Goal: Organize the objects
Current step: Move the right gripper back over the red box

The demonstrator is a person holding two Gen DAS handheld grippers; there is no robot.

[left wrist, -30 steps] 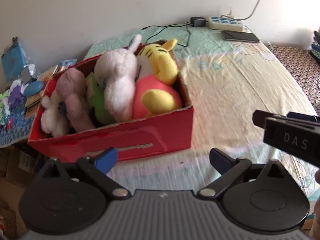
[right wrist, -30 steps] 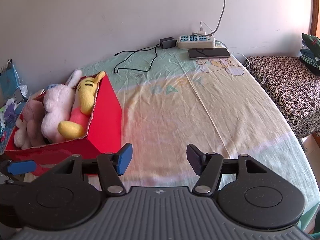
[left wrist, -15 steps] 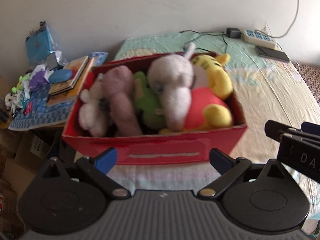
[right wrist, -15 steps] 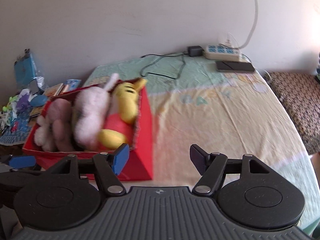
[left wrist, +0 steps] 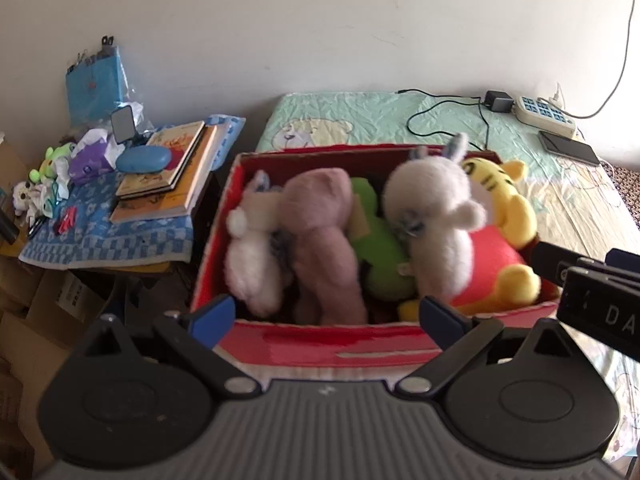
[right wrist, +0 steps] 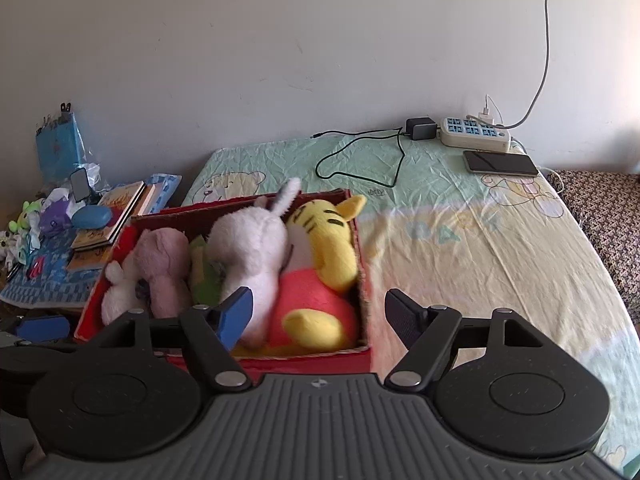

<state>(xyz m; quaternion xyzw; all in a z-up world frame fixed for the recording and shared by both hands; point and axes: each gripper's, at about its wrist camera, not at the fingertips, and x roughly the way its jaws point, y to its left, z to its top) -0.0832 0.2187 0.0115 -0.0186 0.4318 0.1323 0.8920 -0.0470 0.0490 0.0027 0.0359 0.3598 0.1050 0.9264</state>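
Note:
A red cardboard box (left wrist: 320,350) stands on the bed's left side, full of plush toys: a yellow tiger in red (left wrist: 496,216), a white rabbit (left wrist: 436,216), a green toy (left wrist: 380,256), a pink bear (left wrist: 324,228) and a small white toy (left wrist: 248,260). The box (right wrist: 362,276) and its toys also show in the right wrist view. My left gripper (left wrist: 326,318) is open and empty over the box's near wall. My right gripper (right wrist: 320,312) is open and empty above the box's right end.
A side table (left wrist: 104,240) left of the bed holds books (left wrist: 168,172), a blue case (left wrist: 142,159) and small toys. A power strip (right wrist: 474,136), charger cable (right wrist: 360,156) and phone (right wrist: 500,163) lie at the bed's far edge. A patterned seat (right wrist: 608,216) stands on the right.
Both grippers have swung left and closer over the box, so it now fills the middle of both views. Both stay open and empty.

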